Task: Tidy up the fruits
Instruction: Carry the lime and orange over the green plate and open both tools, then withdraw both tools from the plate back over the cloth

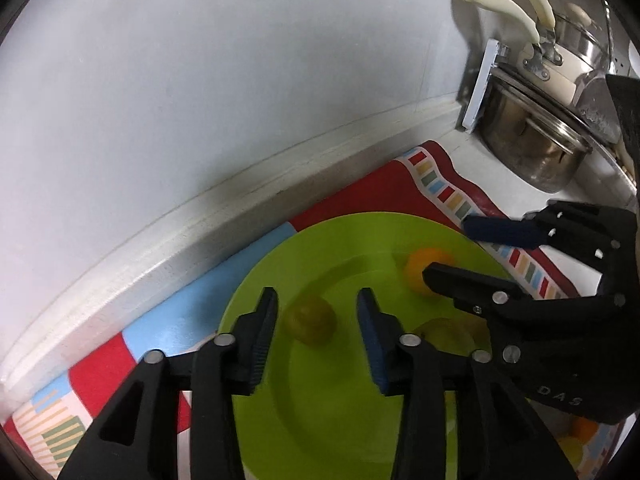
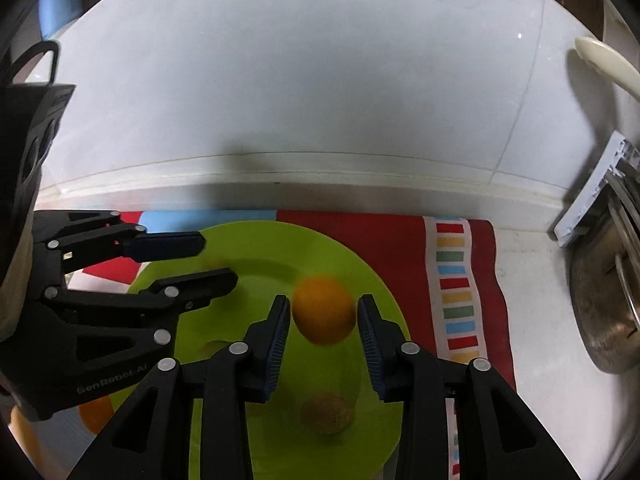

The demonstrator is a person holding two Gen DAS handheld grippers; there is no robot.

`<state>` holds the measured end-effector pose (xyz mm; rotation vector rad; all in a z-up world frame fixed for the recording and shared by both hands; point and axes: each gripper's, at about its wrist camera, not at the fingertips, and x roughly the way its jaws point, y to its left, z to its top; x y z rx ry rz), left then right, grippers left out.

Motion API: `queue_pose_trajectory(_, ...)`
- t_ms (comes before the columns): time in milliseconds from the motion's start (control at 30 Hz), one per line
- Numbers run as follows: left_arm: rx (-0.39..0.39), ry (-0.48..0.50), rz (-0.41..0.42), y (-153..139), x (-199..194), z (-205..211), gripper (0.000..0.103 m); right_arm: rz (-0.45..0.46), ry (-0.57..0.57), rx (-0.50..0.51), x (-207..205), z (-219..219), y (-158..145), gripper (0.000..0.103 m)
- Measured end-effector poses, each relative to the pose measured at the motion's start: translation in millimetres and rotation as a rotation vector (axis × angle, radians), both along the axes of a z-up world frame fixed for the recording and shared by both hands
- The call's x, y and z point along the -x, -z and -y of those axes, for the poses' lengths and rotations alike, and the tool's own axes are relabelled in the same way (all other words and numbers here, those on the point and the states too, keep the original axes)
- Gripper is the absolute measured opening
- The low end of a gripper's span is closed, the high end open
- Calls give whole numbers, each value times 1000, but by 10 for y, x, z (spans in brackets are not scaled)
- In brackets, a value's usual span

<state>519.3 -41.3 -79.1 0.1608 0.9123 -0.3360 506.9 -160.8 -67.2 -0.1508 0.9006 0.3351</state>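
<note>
A lime green plate (image 1: 320,420) (image 2: 360,258) lies on a striped mat. My left gripper (image 1: 316,296) stands open over it, and a blurred olive-green fruit (image 1: 310,320) sits in the gap with room on both sides. My right gripper (image 2: 324,300) is open too. Between its pads is an orange (image 2: 324,310) (image 1: 420,268), blurred and very near both pads without being pressed. A brownish fruit (image 2: 326,414) lies on the plate below it. Each view shows the other gripper from the side: the right gripper (image 1: 446,248) and the left gripper (image 2: 220,258).
The red, blue and striped mat (image 1: 400,184) (image 2: 380,228) lies against a white wall ledge. Stacked steel pots (image 1: 532,148) (image 2: 600,300) with cream handles stand at the right. More orange fruit (image 2: 96,412) (image 1: 584,428) lies off the plate near the mat's front.
</note>
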Motion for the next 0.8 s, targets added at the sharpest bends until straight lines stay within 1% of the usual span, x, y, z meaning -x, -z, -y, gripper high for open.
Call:
queue_pose_trajectory(33,1,-6,6,-22,14,-19,43,4,10,1,8,14,-13,48)
queue_pose_trajectory(167,-4,-27,35,-133,102,-68,43,43,34,18,110,38,-107,48)
queue_pose_trajectory(333,3,-40,86,-360,294,-115,45,62,64,0,272,146,-237,48)
queue_pose_trajectory(433,5,-47,119,-514,457,-122,48,68,78,-23,382,192,-337,48)
queue_pose_trajectory(467,11,-49,130,-574,519,-133,51,76,82,-28,430,217,-385,48)
queue_pose_trajectory(600,40,-58,170,-781,783,-164,58,122,102,-41,671,231,-580,48)
queue_pose_trajectory(667,49,-65,193,-889,922,-174,63,144,109,-40,773,235,-660,52)
queue_pose_trajectory(700,52,-68,202,-926,981,-185,66,159,115,-37,850,241,-716,56)
queue_pose_trajectory(800,59,-68,223,-1046,1171,-218,67,205,133,-27,1072,252,-866,61)
